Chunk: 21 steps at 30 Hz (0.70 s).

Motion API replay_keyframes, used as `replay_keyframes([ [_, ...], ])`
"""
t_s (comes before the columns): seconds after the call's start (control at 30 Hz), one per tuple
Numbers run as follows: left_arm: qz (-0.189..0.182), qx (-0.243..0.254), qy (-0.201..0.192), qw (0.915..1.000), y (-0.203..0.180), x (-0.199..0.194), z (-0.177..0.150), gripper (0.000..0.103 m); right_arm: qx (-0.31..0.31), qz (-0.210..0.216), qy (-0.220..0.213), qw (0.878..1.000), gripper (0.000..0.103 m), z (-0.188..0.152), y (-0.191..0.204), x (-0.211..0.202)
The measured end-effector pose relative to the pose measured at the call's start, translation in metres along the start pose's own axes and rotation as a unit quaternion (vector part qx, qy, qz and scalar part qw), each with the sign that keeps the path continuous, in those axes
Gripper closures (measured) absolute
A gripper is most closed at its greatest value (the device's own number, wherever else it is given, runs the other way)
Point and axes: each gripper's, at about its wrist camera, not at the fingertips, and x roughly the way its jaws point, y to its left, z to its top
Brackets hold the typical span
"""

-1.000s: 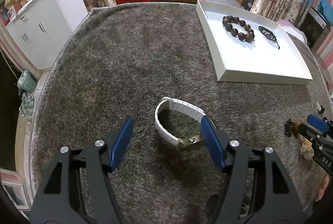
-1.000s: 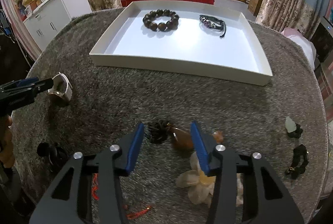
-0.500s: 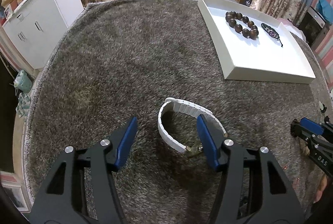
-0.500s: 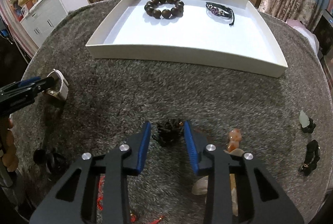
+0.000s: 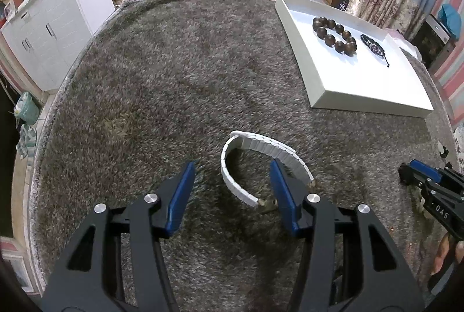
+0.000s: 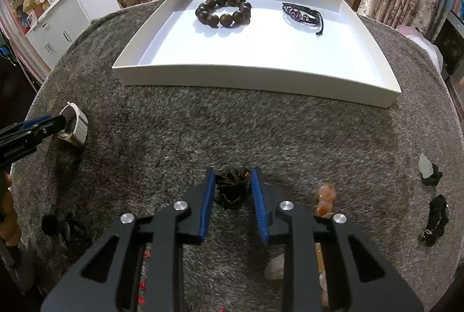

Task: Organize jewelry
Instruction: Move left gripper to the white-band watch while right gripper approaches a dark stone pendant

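Both grippers closing on jewelry lying on the grey rug

Your left gripper [image 5: 232,184] is closing around the white link bracelet's [image 5: 261,155] near side, pads not yet touching; centre that band before you squeeze. Your right gripper [image 6: 233,190] is closing on the dark tangled cord piece [image 6: 232,187], about touching; catch it whole, then carry both to the white tray [image 6: 261,74].

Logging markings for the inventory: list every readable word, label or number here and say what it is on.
"DAS": white letters on the right gripper, black body, seen from the left wrist.
Faint lettering on the left gripper, seen from the right wrist: too blurred to read.
Nothing else carries text.
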Motion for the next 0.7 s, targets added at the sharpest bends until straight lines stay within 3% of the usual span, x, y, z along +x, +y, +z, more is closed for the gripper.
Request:
replay_keyframes([
  [0.47,-0.003,0.003,0.014,0.9999,-0.001,0.011,0.004,0.051,-0.001,0.0,-0.004,1.0,0.085,0.001,0.001,-0.003],
  [0.7,-0.025,-0.004,0.043,0.9988,0.002,0.023,0.001,0.074,0.002,0.006,-0.007,1.0,0.086,0.002,-0.002,-0.003],
])
